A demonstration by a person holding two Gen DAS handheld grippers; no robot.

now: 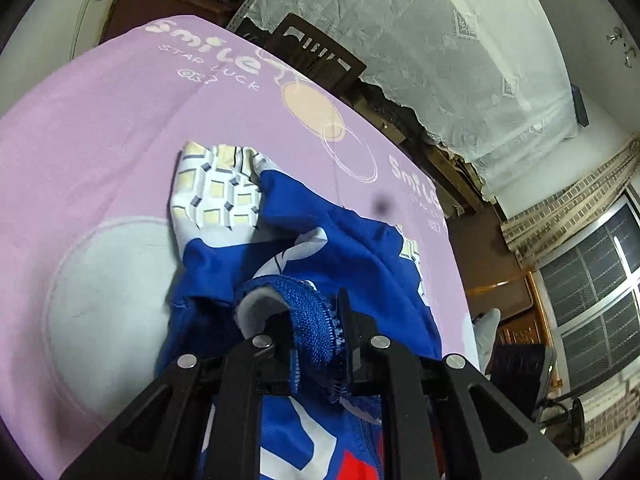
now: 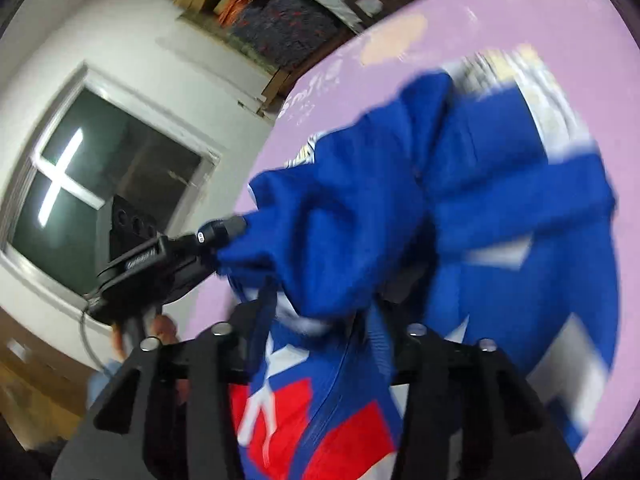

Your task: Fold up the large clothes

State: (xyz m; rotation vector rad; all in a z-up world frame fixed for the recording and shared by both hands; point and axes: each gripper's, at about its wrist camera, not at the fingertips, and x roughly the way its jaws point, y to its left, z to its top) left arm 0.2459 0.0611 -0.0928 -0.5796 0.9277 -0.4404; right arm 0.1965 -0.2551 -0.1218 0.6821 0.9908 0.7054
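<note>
A blue jacket (image 1: 340,240) with white and red panels and a checked white sleeve (image 1: 216,196) lies bunched on a pink sheet (image 1: 100,140). My left gripper (image 1: 314,332) is shut on the jacket's blue zipper edge and collar. In the right wrist view the jacket (image 2: 440,200) hangs in folds, blurred by motion. My right gripper (image 2: 320,328) is shut on the jacket's blue fabric near the zipper. The left gripper's body (image 2: 160,264) shows at the left of that view, touching the jacket's edge.
The pink sheet (image 2: 400,40) with "Smile" print covers the bed. A dark wooden chair (image 1: 316,52) and a lace curtain (image 1: 440,40) stand beyond the far edge. Windows (image 1: 600,280) are at the right, and another window (image 2: 100,168) shows in the right view.
</note>
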